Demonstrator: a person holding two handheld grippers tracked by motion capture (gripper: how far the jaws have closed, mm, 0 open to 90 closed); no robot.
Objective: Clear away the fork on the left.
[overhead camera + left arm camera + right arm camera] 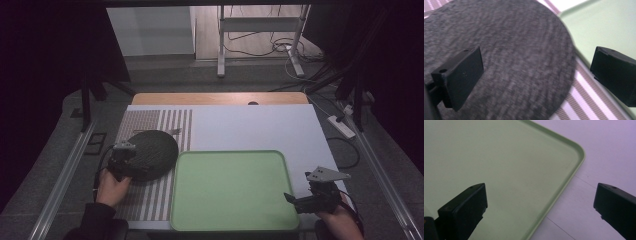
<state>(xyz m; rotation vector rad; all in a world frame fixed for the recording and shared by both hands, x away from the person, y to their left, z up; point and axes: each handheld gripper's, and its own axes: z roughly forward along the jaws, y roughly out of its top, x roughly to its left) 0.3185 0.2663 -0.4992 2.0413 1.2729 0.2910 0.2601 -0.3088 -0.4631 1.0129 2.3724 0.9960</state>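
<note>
A dark grey round mat lies on a striped placemat at the table's left. My left gripper hovers over the mat's near-left part. In the left gripper view the round mat spreads under the jaws, and my left gripper stands open, nothing between its fingers. A light green tray sits at the middle front. My right gripper is at the tray's near-right corner. In the right gripper view that gripper is open above the tray's rim.
A white sheet covers the wooden tabletop. Metal rails run along both sides of the table. A power strip and cables lie on the floor to the right. A white frame stand is beyond the table.
</note>
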